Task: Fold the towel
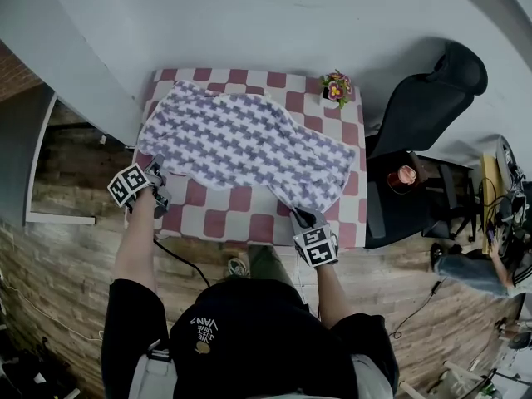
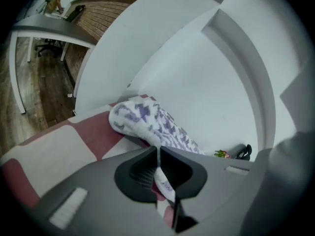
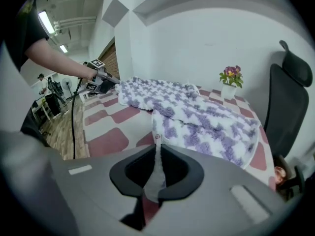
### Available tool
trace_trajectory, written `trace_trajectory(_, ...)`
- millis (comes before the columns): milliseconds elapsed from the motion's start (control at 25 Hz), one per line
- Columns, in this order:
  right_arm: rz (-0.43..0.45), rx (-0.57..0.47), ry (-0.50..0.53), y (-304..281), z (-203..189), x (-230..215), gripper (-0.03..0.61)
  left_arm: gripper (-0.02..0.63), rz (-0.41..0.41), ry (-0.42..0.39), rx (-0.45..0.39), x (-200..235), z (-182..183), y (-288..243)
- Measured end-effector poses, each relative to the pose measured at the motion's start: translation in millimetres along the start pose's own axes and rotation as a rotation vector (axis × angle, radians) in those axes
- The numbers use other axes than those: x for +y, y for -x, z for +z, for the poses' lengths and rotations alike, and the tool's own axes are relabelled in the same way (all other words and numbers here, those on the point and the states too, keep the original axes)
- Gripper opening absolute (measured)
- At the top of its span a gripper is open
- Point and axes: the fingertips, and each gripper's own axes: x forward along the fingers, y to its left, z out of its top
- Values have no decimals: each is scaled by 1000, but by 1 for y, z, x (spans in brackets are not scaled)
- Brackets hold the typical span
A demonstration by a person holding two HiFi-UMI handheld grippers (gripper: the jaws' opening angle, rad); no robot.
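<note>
A white towel (image 1: 245, 144) with a purple houndstooth pattern lies spread across the red-and-white checked table (image 1: 224, 219). My left gripper (image 1: 156, 181) is at the towel's near-left corner, its jaws shut on the towel's edge (image 2: 160, 173). My right gripper (image 1: 304, 220) is at the near-right corner, shut on the towel's corner (image 3: 156, 163). The towel (image 3: 197, 114) stretches away from that corner toward the left gripper (image 3: 101, 82). From the left gripper view the towel (image 2: 142, 119) rises in a fold just beyond the jaws.
A small pot of flowers (image 1: 336, 87) stands at the table's far right corner. A black office chair (image 1: 424, 106) and a dark side table with a red cup (image 1: 404, 176) are to the right. A white wall runs behind the table. A cable (image 1: 179, 260) hangs off the near edge.
</note>
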Motion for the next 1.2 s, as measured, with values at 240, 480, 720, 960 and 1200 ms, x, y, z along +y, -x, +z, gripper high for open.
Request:
trace_trajectory(240, -43, -58, -69, 53, -8, -31, 32, 20, -72, 11, -87, -9, 14, 47)
trace_trajectory(480, -38, -126, -131, 109, -23, -41, 32, 20, -124, 10, -140, -12, 14, 96)
trace_trajectory(720, -47, -153, -196, 142, -42, -36, 32, 20, -128, -52, -146, -19, -15, 144)
trace_trajectory(960, -75, -164, -264, 169, -55, -30, 32, 21, -48, -243, -160, -16, -42, 199)
trace_trajectory(1200, -82, -139, -230, 166, -40, -37, 32, 23, 39, -612, -54, -24, -40, 196)
